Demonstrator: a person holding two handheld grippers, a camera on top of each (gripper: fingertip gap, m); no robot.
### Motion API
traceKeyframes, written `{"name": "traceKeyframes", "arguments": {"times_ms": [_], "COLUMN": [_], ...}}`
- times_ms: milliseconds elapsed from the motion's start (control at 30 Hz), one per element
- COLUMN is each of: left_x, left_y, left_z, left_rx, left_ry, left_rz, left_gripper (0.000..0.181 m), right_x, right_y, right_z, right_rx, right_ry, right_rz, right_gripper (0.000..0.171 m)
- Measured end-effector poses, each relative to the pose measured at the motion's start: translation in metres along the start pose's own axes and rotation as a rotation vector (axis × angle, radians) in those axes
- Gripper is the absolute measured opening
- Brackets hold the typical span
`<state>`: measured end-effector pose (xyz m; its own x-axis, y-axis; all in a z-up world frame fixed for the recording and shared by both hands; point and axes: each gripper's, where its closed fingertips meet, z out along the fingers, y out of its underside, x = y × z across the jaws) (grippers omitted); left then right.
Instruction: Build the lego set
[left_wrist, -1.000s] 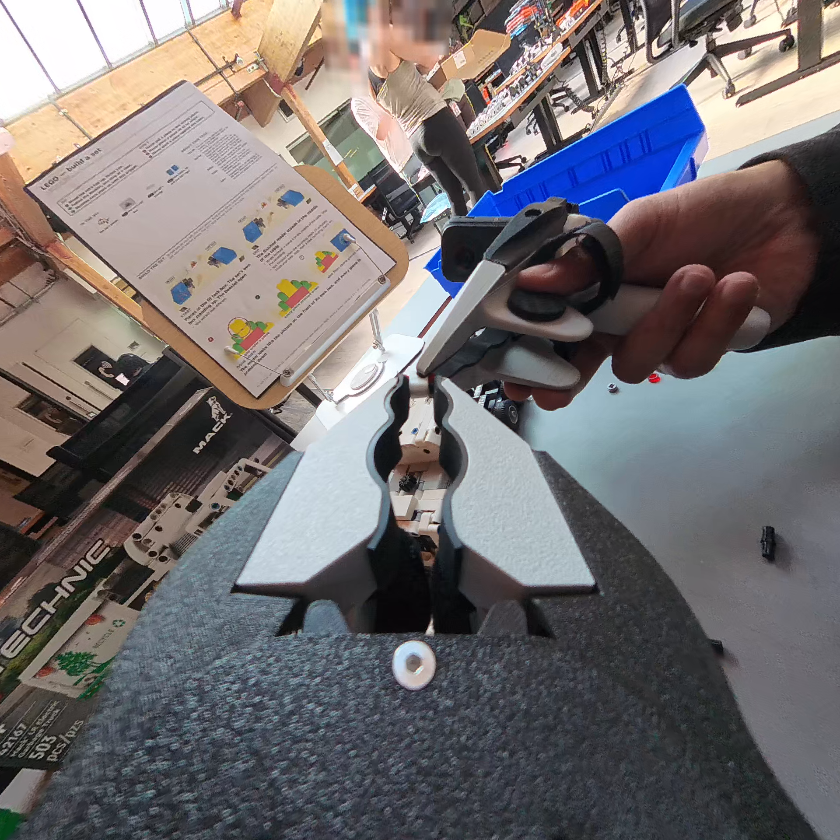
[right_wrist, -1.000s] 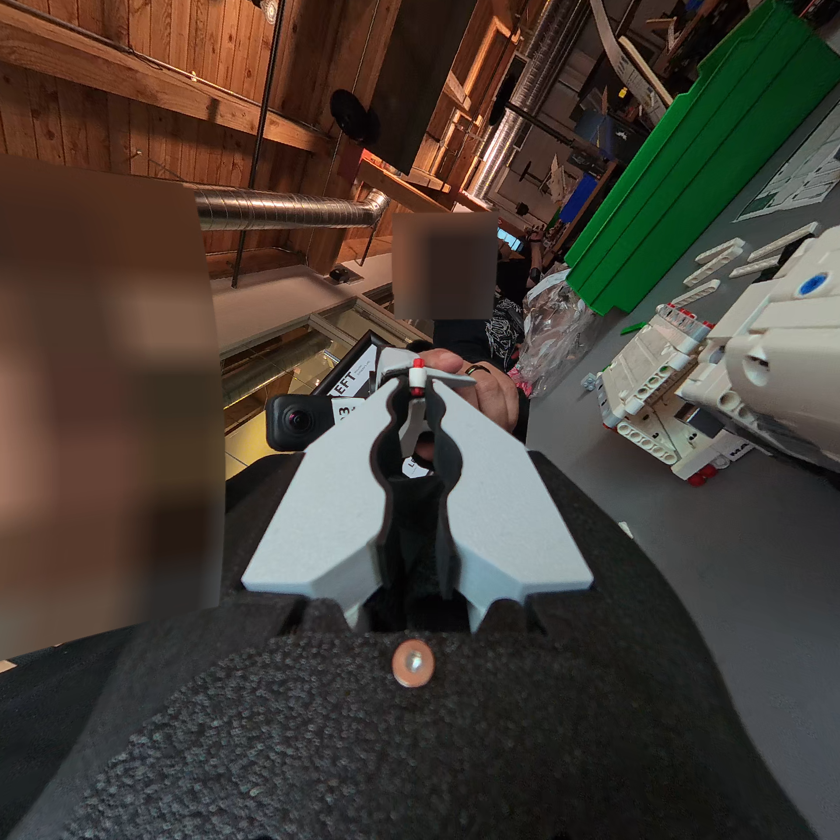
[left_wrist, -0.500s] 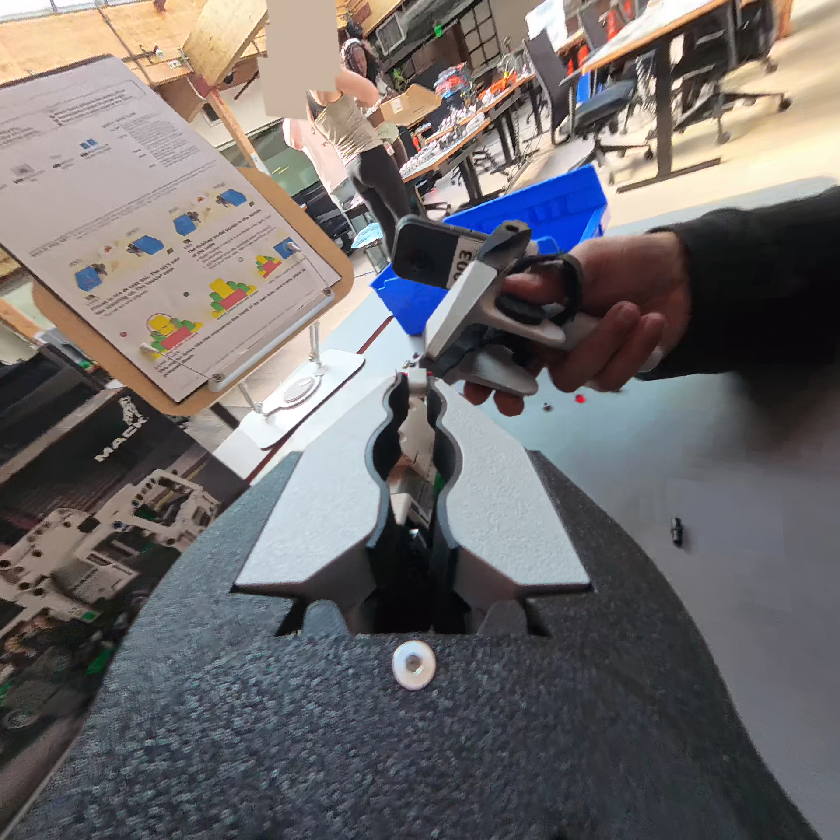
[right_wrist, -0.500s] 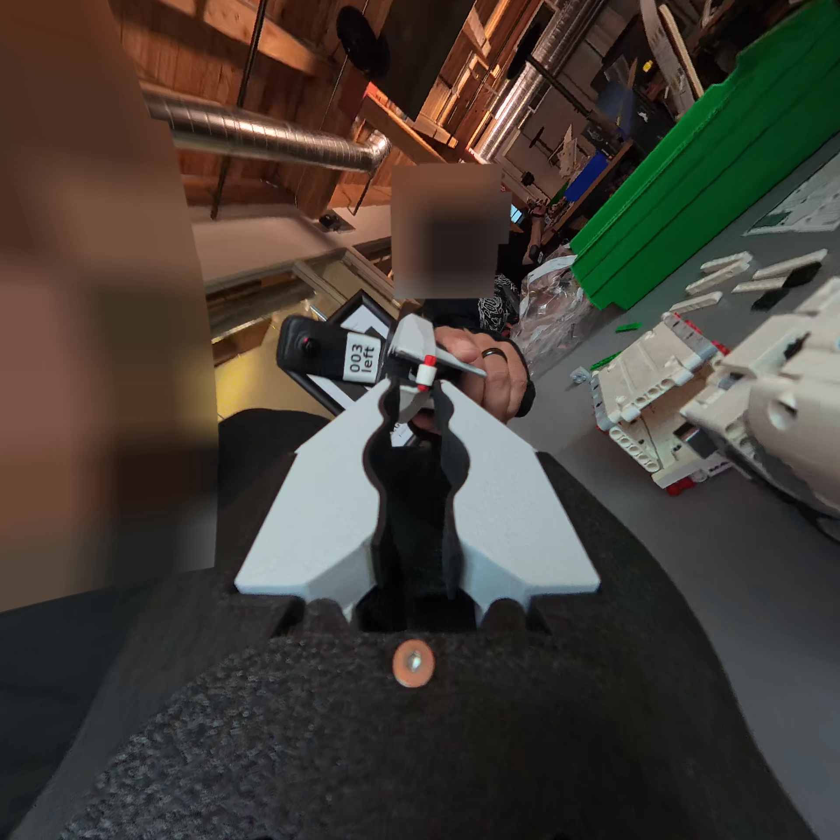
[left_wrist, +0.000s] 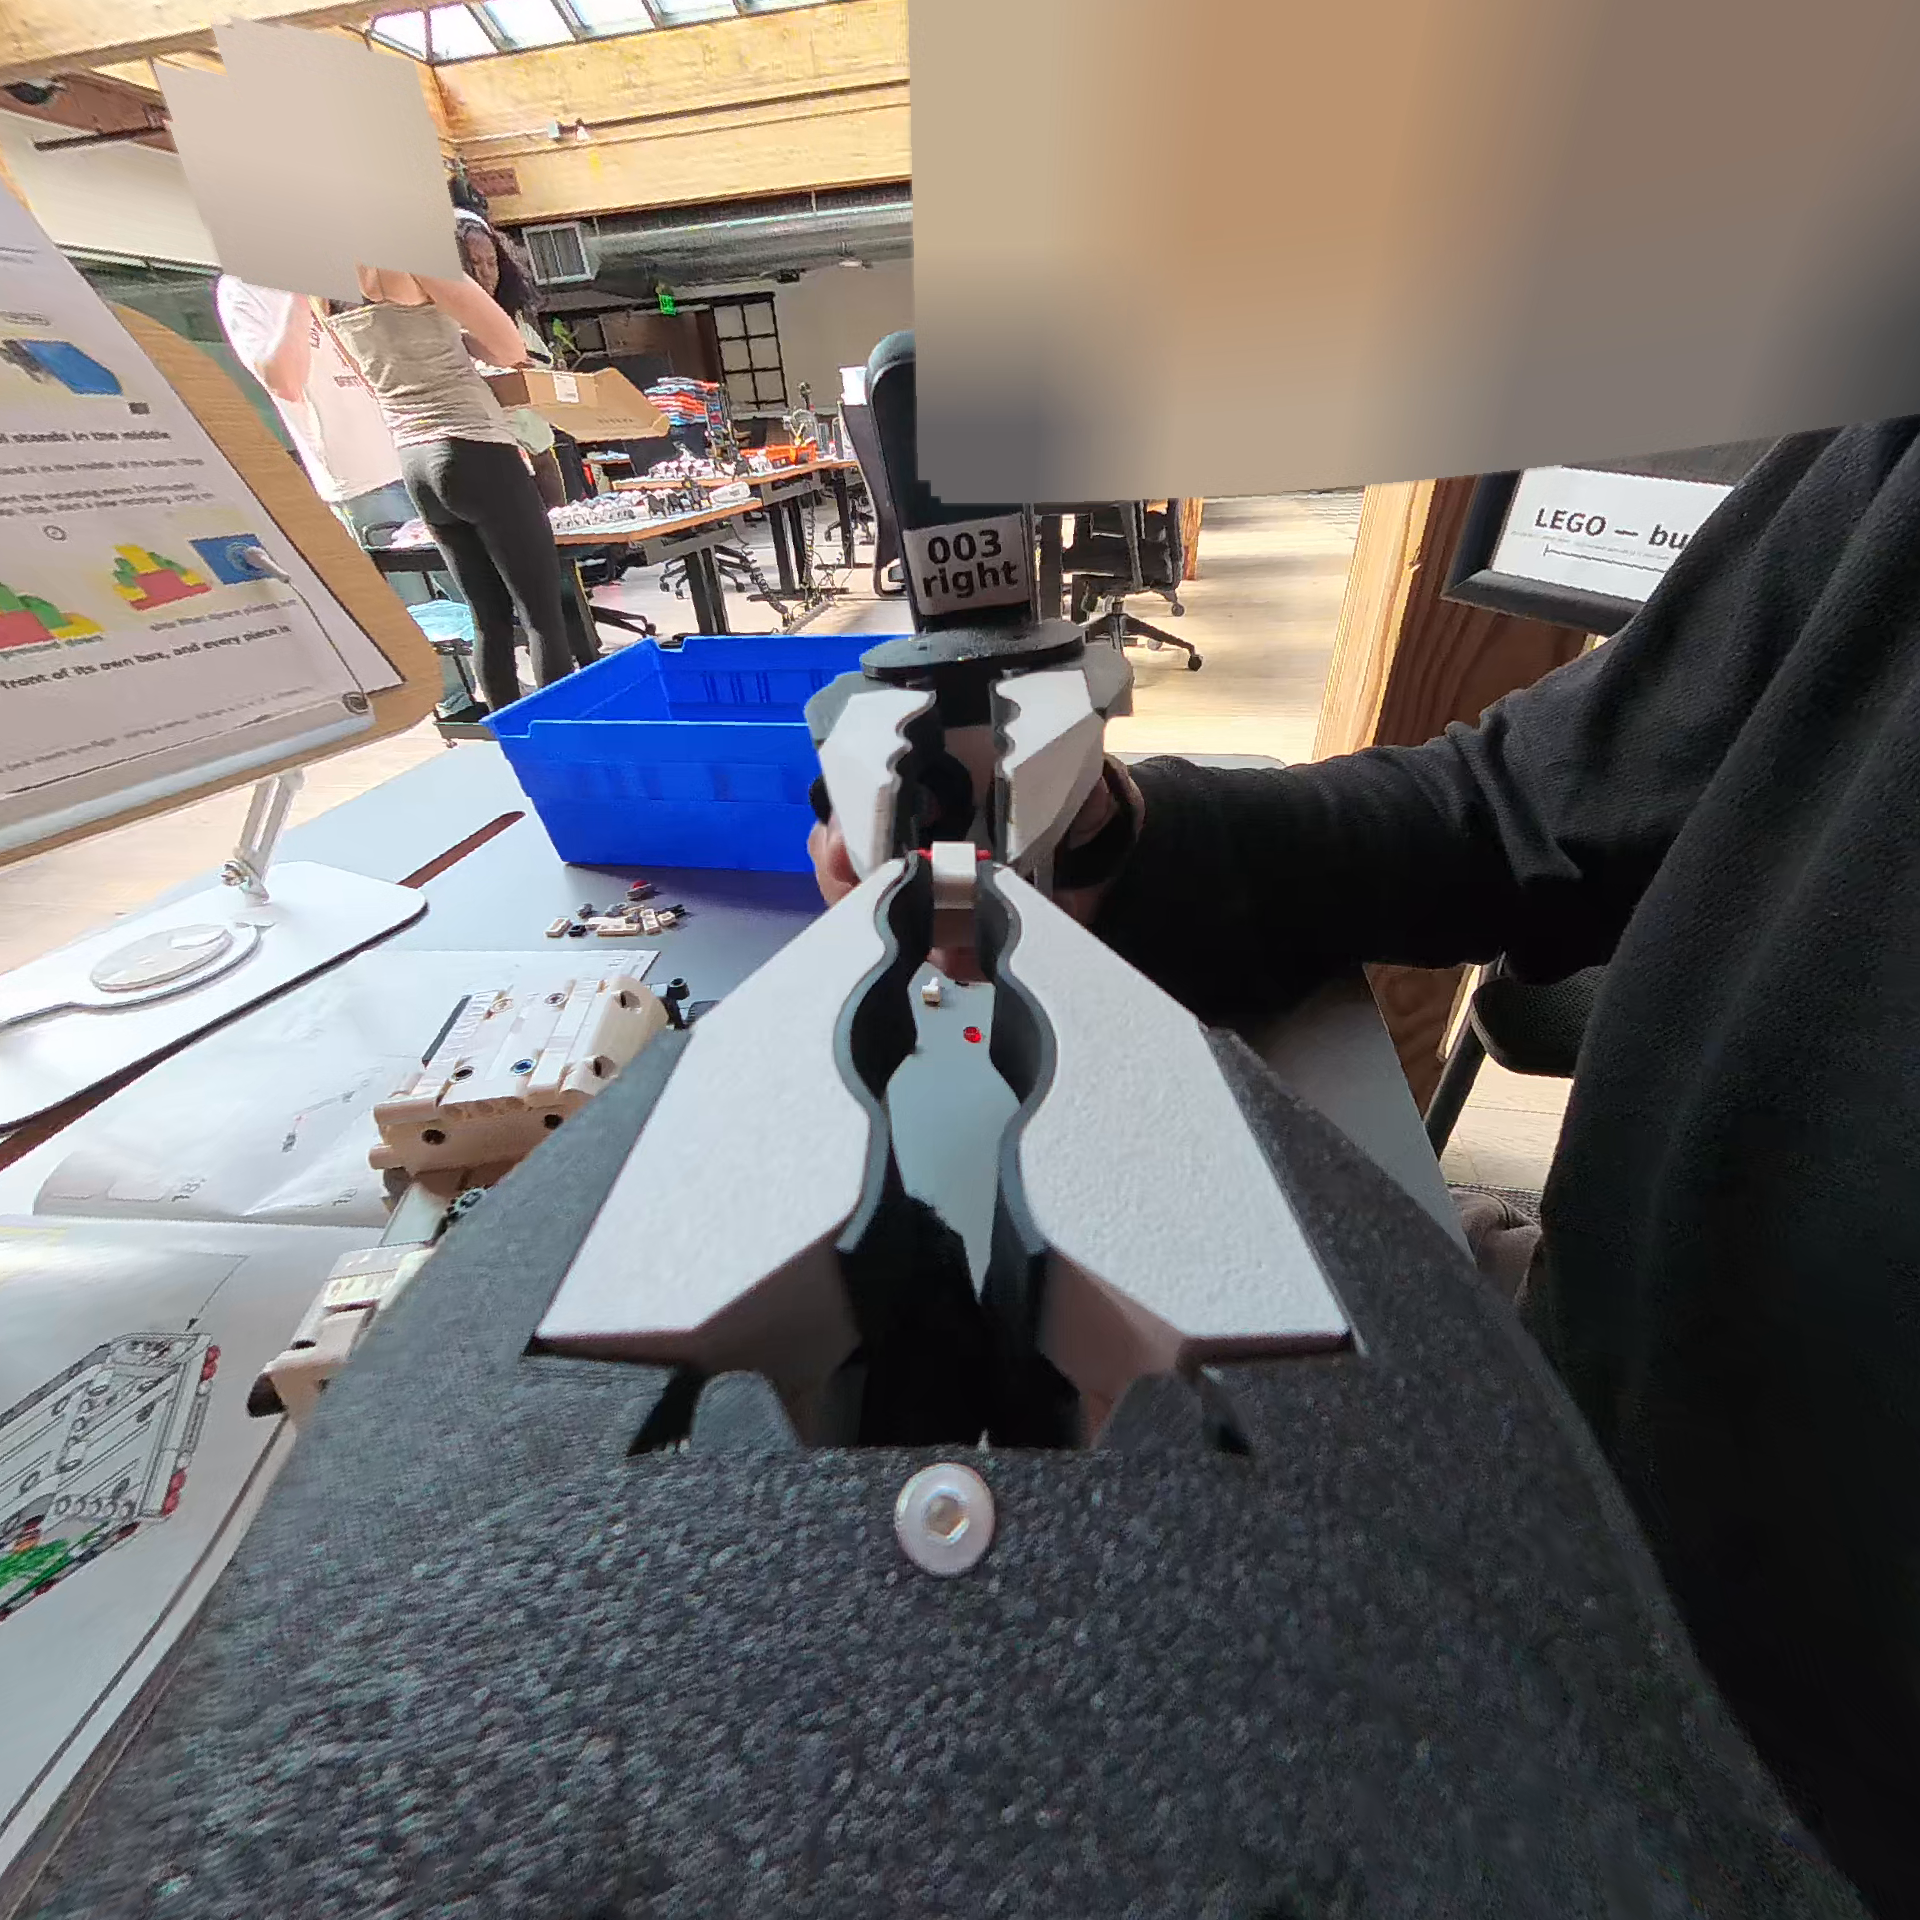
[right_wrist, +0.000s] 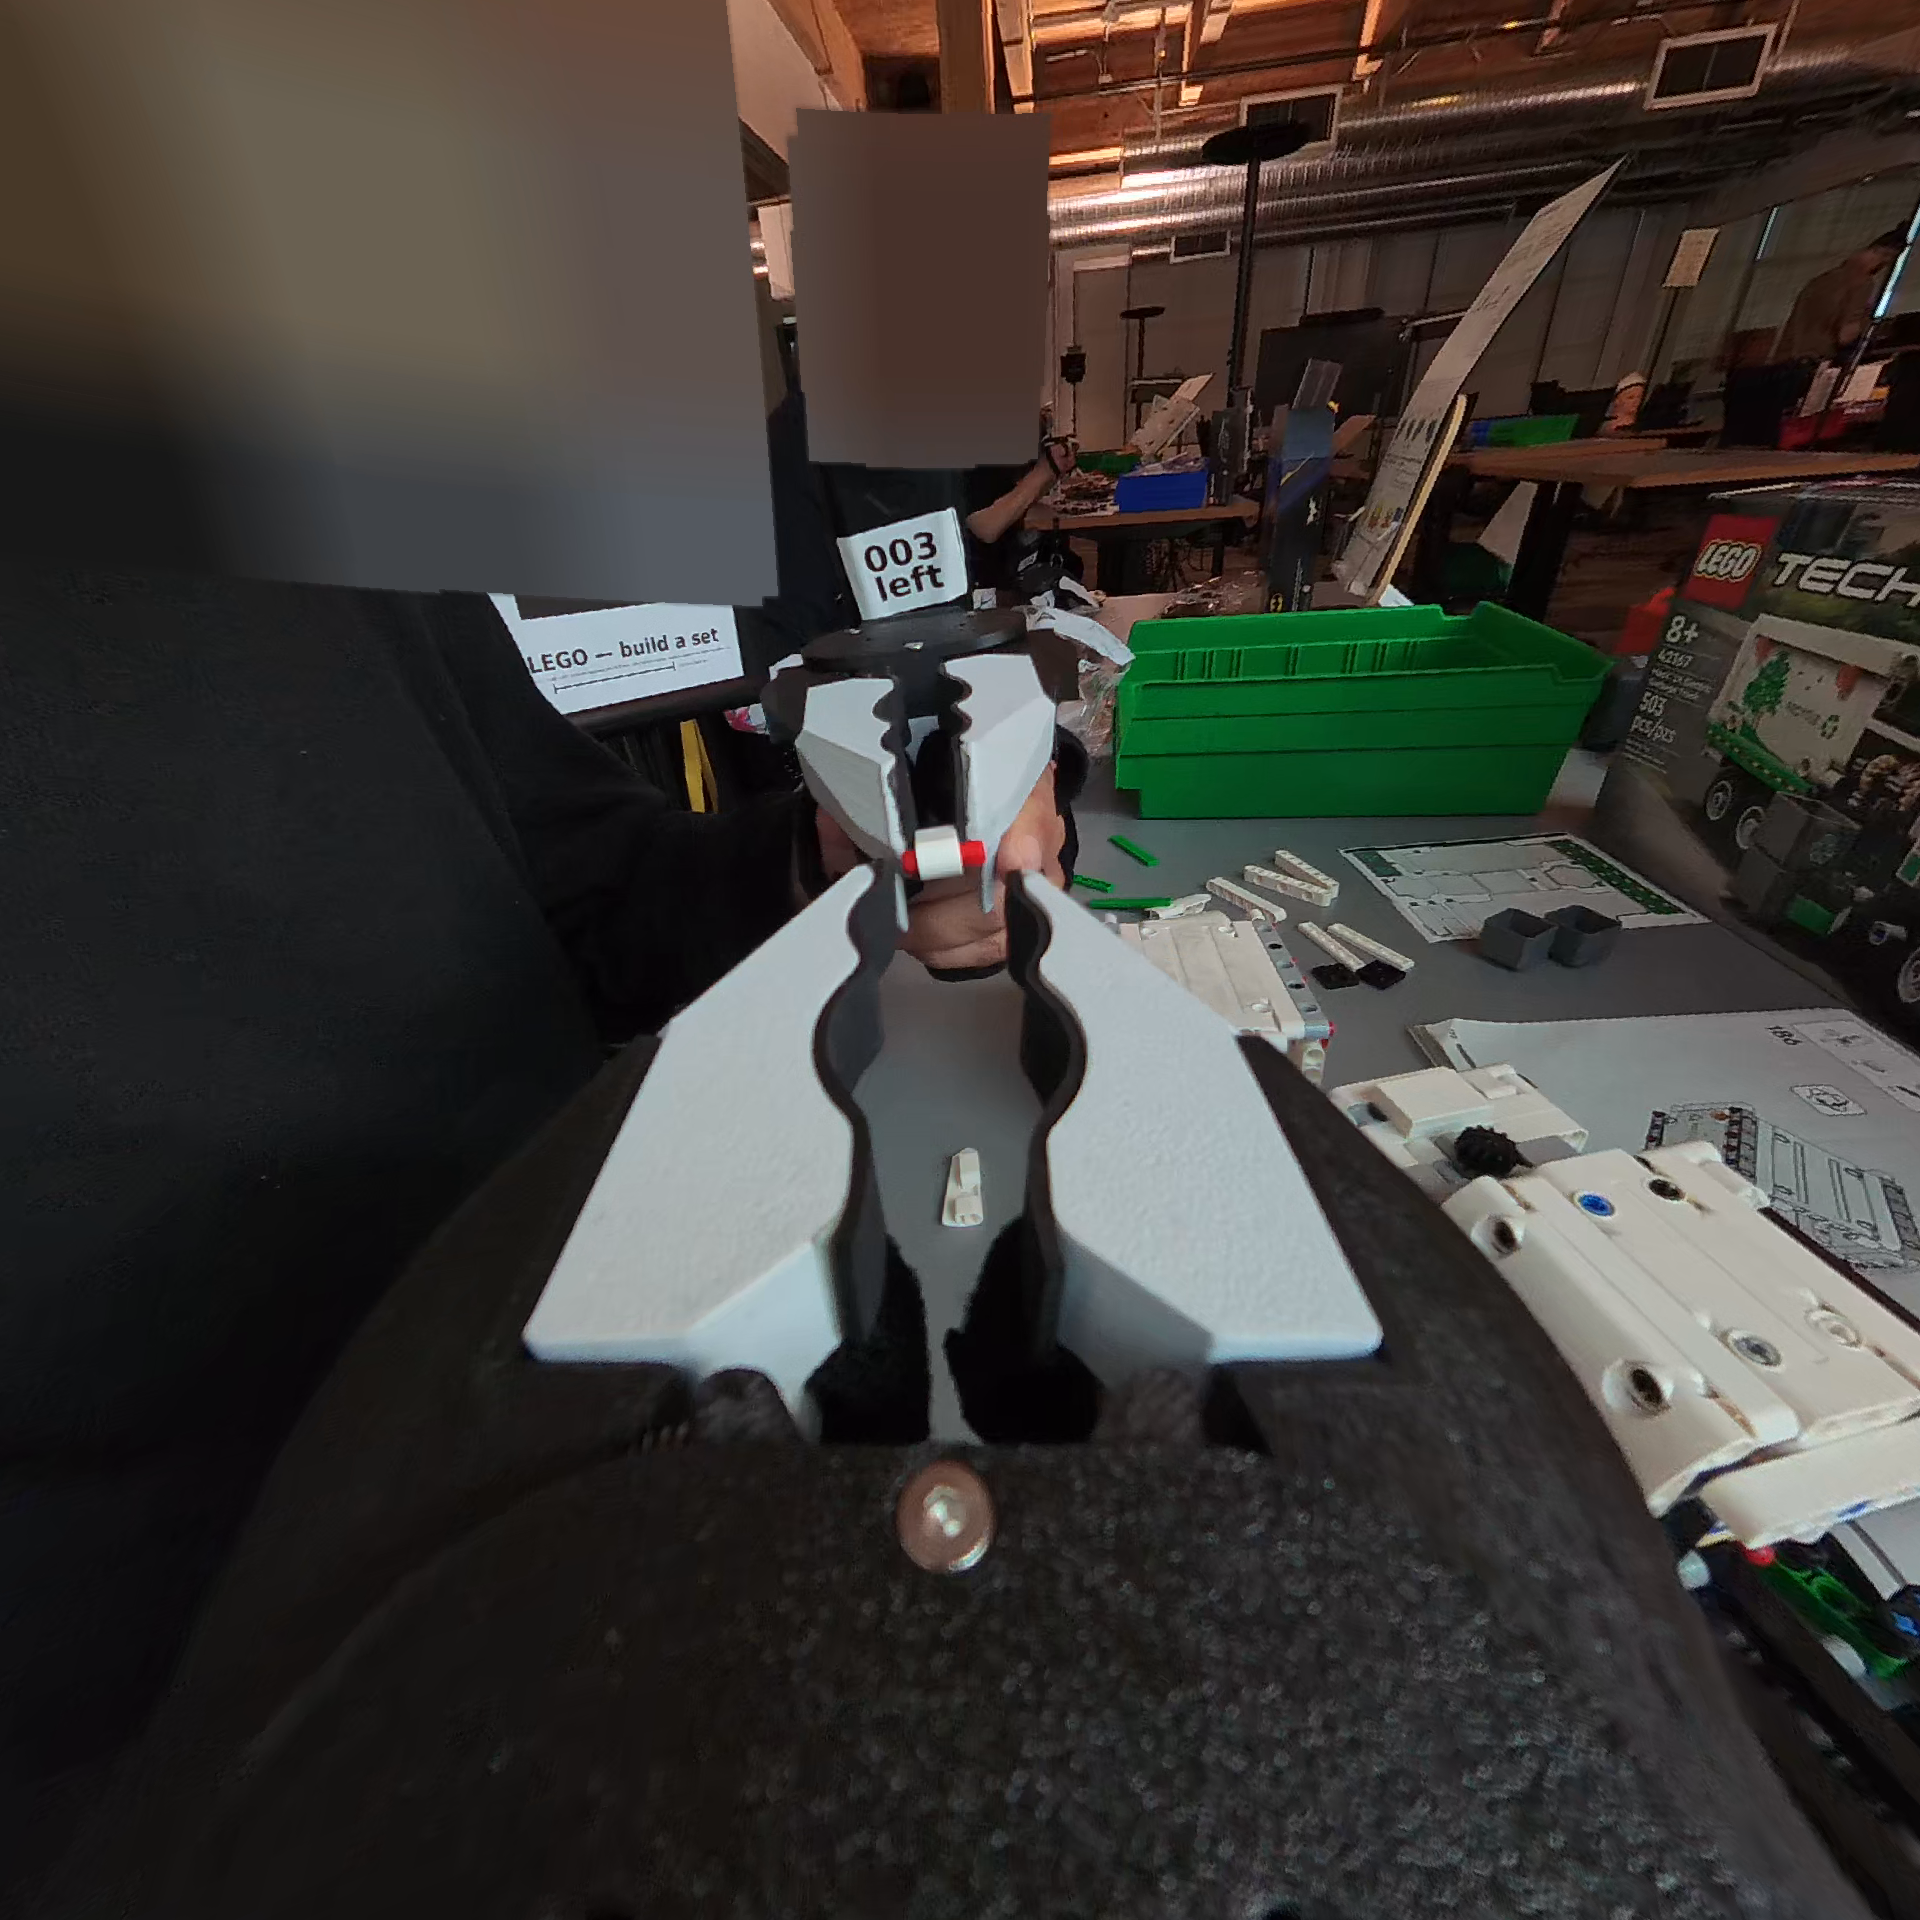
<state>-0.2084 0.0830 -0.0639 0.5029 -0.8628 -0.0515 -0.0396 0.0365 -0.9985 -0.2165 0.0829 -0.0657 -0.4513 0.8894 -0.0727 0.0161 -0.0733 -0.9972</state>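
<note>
My left gripper (left_wrist: 953, 883) is shut on a small white piece with a red pin through it (left_wrist: 953, 868). It holds the piece in the air above the grey table. In the right wrist view the left gripper (right_wrist: 940, 862) faces me with the same piece (right_wrist: 942, 855) across its tips. My right gripper (right_wrist: 948, 888) is open and empty, its tips just in front of the piece. It also shows in the left wrist view (left_wrist: 961, 800). The white truck body (right_wrist: 1662, 1299) lies on the table to the right, also seen in the left wrist view (left_wrist: 520, 1070).
A small white part (right_wrist: 961, 1188) and a red bit (left_wrist: 971, 1034) lie on the table below the grippers. A blue bin (left_wrist: 675, 748), green bin (right_wrist: 1340, 717), set box (right_wrist: 1808, 727), instruction booklet (right_wrist: 1662, 1070), loose white beams (right_wrist: 1288, 883) and small parts (left_wrist: 613, 920) surround them. My left and right fingertips are right by each other.
Both grippers have swung from tilted to level and now face each other tip to tip. The right jaws stand wider apart. The left still holds the white piece.
</note>
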Motion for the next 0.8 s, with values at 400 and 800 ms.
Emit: {"name": "traceKeyframes", "arguments": {"times_ms": [400,800], "left_x": [-0.008,-0.008], "left_y": [0.006,0.013], "left_z": [0.001,-0.001], "left_rx": [-0.037,-0.072], "left_ry": [-0.062,-0.049], "left_rz": [0.044,0.054], "left_gripper": [0.005,0.005], "right_x": [0.006,0.007], "right_y": [0.005,0.011], "right_z": [0.001,0.002], "right_rx": [-0.021,-0.02], "right_ry": [0.066,0.095], "right_rz": [-0.095,-0.24], "right_gripper": [0.009,0.009]}}
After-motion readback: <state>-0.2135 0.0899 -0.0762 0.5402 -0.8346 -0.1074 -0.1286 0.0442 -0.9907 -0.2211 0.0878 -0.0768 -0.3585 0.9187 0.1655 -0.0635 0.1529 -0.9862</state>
